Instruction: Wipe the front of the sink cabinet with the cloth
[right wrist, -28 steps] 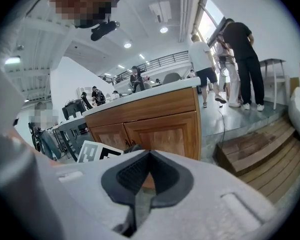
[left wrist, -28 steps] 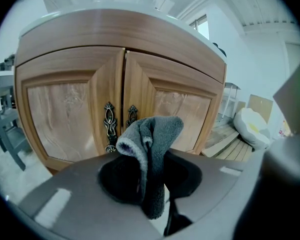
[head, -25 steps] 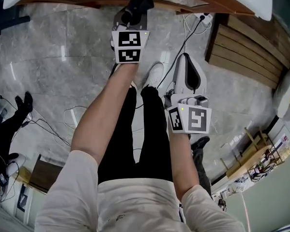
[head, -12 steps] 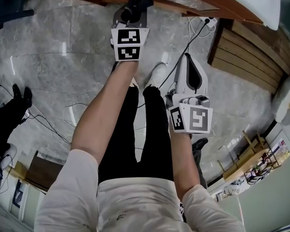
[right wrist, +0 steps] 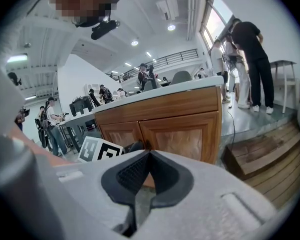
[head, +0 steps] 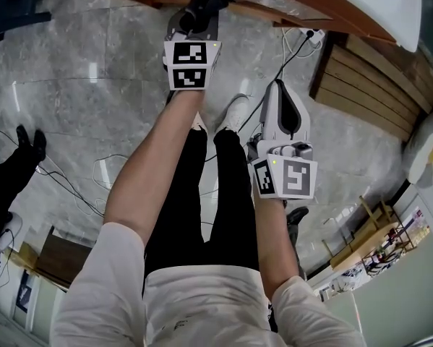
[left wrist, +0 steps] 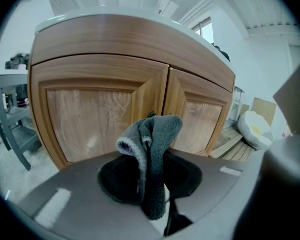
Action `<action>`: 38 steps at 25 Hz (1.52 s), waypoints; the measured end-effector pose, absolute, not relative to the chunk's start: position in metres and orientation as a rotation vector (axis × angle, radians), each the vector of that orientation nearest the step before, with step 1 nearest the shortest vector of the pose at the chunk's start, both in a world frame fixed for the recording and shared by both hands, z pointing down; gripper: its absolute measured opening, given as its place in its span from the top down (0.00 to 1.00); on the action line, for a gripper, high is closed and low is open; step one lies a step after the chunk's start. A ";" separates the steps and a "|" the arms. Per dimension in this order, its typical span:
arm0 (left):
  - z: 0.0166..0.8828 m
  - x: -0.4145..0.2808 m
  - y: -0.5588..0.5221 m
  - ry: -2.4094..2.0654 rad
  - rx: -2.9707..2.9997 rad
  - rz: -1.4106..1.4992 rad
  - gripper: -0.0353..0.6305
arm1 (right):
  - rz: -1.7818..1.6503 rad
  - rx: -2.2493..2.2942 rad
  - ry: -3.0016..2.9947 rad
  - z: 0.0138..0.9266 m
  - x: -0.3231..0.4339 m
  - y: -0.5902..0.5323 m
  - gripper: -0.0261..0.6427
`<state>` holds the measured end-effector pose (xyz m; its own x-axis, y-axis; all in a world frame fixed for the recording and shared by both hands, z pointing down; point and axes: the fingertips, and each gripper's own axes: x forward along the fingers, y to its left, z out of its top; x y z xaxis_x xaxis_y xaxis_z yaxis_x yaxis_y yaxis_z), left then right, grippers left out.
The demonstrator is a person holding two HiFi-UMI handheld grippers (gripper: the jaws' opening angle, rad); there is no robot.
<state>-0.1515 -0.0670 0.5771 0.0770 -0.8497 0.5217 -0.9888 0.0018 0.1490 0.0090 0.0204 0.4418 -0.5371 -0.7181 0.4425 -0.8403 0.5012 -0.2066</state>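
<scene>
In the left gripper view a dark grey cloth (left wrist: 154,139) sticks up from my left gripper (left wrist: 151,156), which is shut on it. Just beyond it stands the wooden sink cabinet (left wrist: 89,119), its two doors meeting behind the cloth. In the head view the left gripper (head: 202,11) holds the cloth (head: 209,0) close to the cabinet front (head: 267,6) at the top edge; whether they touch is hidden. My right gripper (head: 275,87) hangs lower, to the right, away from the cabinet. Its jaws are shut with nothing between them (right wrist: 148,156).
A white sink top (head: 368,2) overhangs the cabinet. Wooden planks (head: 368,78) lie on the floor at the right, with a power strip (head: 307,27) and cables (head: 108,172) nearby. My own legs stand between the grippers. Other people (right wrist: 247,59) stand further off.
My left gripper with the cloth has shifted slightly up toward the cabinet front. The right gripper has stayed where it was.
</scene>
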 end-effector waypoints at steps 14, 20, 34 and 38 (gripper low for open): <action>0.577 -0.185 -0.076 -1.812 1.869 0.329 0.83 | 0.599 1.250 -2.460 0.447 -0.026 0.028 0.97; 0.579 -0.197 -0.078 -1.815 1.858 0.310 0.83 | 0.609 1.242 -2.462 0.447 -0.036 0.025 0.97; 0.586 -0.226 -0.074 -1.850 1.836 0.291 0.83 | 0.600 1.213 -2.462 0.454 -0.049 0.024 0.97; 0.590 -0.242 -0.070 -1.868 1.812 0.295 0.83 | 0.601 1.204 -2.462 0.457 -0.054 0.024 0.97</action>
<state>-0.2419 -0.0705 0.5896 0.0268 -0.8648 0.5014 -0.9773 0.0828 0.1950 -0.0537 0.0244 0.4574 -0.5864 -0.6612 0.4679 -0.8025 0.5530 -0.2242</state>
